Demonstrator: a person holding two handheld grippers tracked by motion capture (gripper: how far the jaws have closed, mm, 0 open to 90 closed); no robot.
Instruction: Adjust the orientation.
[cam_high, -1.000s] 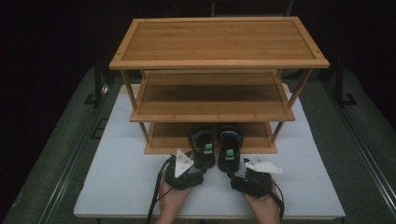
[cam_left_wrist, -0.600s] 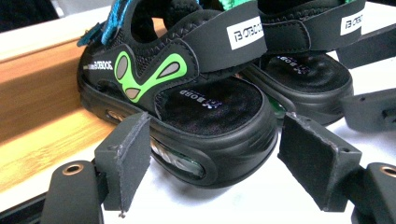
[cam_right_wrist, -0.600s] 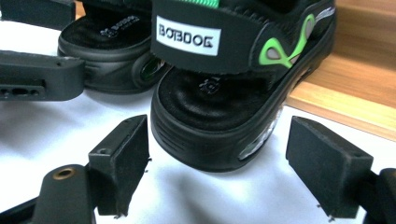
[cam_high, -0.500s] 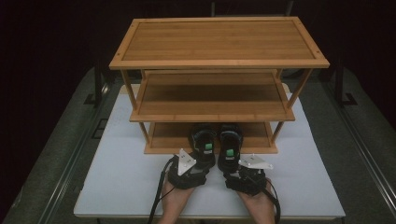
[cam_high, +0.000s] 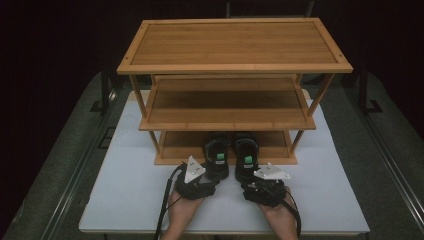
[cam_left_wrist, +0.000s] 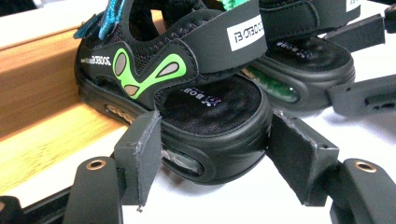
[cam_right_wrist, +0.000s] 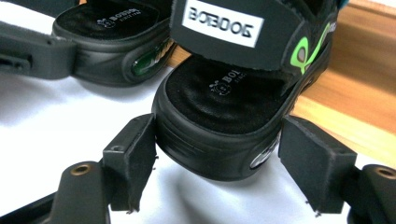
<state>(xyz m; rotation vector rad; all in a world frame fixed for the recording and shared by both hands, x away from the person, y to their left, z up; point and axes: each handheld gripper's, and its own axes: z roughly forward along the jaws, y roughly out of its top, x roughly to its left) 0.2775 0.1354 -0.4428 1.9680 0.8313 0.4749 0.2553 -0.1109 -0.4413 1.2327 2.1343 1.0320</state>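
Note:
Two black sandals with green accents stand side by side, toes on the bottom shelf (cam_high: 180, 145) of a bamboo rack and heels over the white table. My left gripper (cam_high: 214, 176) (cam_left_wrist: 215, 158) straddles the left sandal (cam_high: 217, 156) (cam_left_wrist: 205, 107) at the heel, with its pads (cam_left_wrist: 144, 149) against both sides. My right gripper (cam_high: 250, 180) (cam_right_wrist: 217, 163) holds the right sandal (cam_high: 247, 156) (cam_right_wrist: 224, 102) the same way, its pads (cam_right_wrist: 133, 154) flush against the heel.
The three-tier bamboo rack (cam_high: 225, 100) stands at the back of the white table top (cam_high: 125, 200); its middle and top shelves are bare. Grey table borders and dark stands flank the white surface. Both hands reach in from the near edge.
Both grippers have shifted only slightly, the right one drifting a little inward. The sandals have stayed where they were.

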